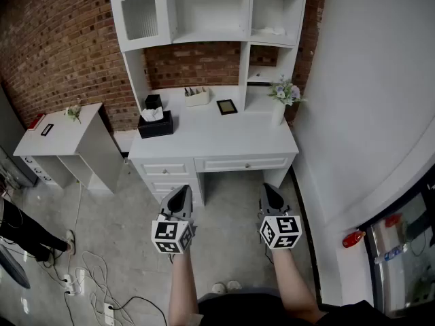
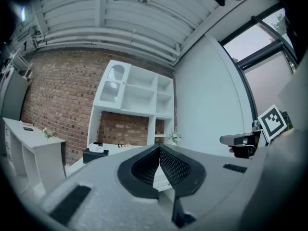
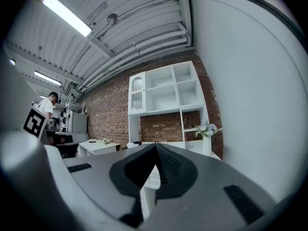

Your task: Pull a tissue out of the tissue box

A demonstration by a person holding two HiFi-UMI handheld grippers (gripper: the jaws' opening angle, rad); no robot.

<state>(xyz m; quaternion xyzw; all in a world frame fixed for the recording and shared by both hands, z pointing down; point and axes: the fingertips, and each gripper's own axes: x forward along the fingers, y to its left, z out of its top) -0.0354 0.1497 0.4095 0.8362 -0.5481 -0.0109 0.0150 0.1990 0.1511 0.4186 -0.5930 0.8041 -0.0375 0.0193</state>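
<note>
Black tissue box (image 1: 155,125), white tissue (image 1: 152,113) apparently protruding

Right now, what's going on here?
A person stands back from the white desk, holding a gripper in each hand. The left gripper and right gripper are both shut and empty, pointing level at the desk. The black tissue box sits on the desk's left side, a tissue poking up, untouched.

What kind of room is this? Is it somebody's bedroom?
Probably not a bedroom: more like a study corner set up in a workshop. A white desk with shelves stands against a brick wall, and loose cables lie on the grey floor.
</note>
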